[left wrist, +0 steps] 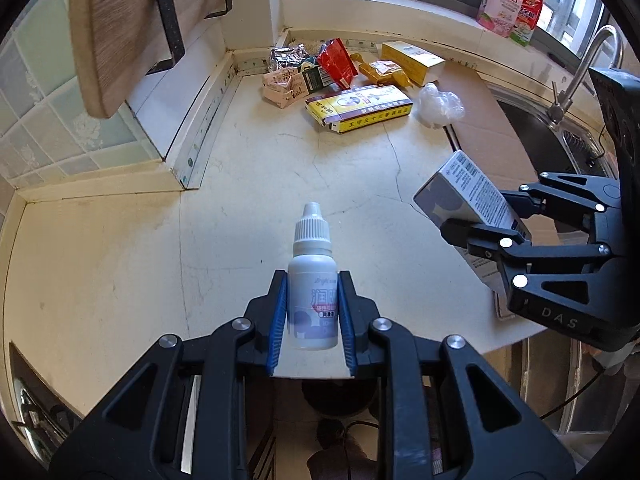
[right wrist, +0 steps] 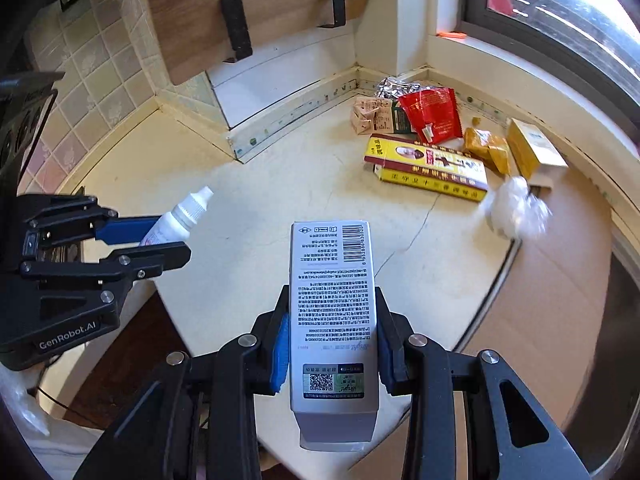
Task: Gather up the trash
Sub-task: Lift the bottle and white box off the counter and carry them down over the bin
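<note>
Left wrist view: left gripper (left wrist: 313, 308) clamped on dropper bottle (left wrist: 312, 280), held above countertop (left wrist: 120, 264). Right wrist view: right gripper (right wrist: 332, 344) clamped on grey carton (right wrist: 334, 320); trash pile (right wrist: 432, 140) far right, by window corner.

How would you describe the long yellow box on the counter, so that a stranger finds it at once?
Look at the far corner of the counter below the window, where a heap of wrappers lies. The long yellow box lies flat at the near edge of that heap, in front of the red packet. Only it is long and narrow, with a portrait printed on its top.
</note>
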### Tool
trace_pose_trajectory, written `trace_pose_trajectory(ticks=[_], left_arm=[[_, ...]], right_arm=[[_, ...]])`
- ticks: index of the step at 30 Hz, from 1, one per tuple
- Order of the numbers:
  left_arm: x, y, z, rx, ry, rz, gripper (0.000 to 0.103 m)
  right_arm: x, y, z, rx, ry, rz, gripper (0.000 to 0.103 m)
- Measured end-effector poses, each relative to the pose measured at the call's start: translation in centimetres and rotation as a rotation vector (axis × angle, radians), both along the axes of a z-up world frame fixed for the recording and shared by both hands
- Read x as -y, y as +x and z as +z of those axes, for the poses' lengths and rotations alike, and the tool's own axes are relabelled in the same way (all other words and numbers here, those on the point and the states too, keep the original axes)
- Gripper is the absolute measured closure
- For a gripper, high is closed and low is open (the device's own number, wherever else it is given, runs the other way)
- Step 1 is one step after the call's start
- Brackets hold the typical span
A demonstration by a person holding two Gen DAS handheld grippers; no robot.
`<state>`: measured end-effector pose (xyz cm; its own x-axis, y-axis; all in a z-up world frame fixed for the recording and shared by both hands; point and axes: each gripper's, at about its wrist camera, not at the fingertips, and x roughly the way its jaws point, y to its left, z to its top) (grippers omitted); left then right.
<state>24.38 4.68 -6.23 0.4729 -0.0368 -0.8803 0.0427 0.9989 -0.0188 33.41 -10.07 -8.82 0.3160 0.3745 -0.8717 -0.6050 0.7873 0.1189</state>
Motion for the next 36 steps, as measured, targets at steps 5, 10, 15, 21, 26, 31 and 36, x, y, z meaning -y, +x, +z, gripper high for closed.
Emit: trace_pose_trajectory(ticks=[5, 10, 15, 21, 26, 31, 36], left_arm=[[-0.6, -5.1, 0.2, 0.011, -0.031, -0.037, 0.082], [-1.0, -10.1, -0.4, 0.007, -0.051, -0.085, 0.082], [-1.0, -14.3, -1.6, -0.019, -0.083, -0.134, 0.082], [-0.6, -17.6, -3.7, -0.075, -0.116, -0.165, 0.082], [0.3, -19.3, -5.6, -0.113, -0.135, -0.18, 0.082], [1.3, -20.1, -9.2, -0.166, -0.153, -0.156, 0.082], [2.1, -20.4, -14.8, -0.186, -0.15, -0.102, 0.082]], right_arm=[[0.0, -6.0, 1.6, 0.013, 0.01, -0.078, 0.069], [-0.6, -12.5, 2.5, 0.031, 0.009, -0.136, 0.069], [-1.0, -18.4, 2.5, 0.029, 0.008, -0.195, 0.069], [-1.0, -23.6, 1.3, -0.015, -0.011, -0.248, 0.069], [-0.5, -26.1, -0.5, -0.06, -0.03, -0.264, 0.069], [0.0, -27.3, -3.9, -0.12, -0.032, -0.275, 0.069], [2.0, -28.2, -10.1, -0.195, 0.017, -0.352, 0.069]])
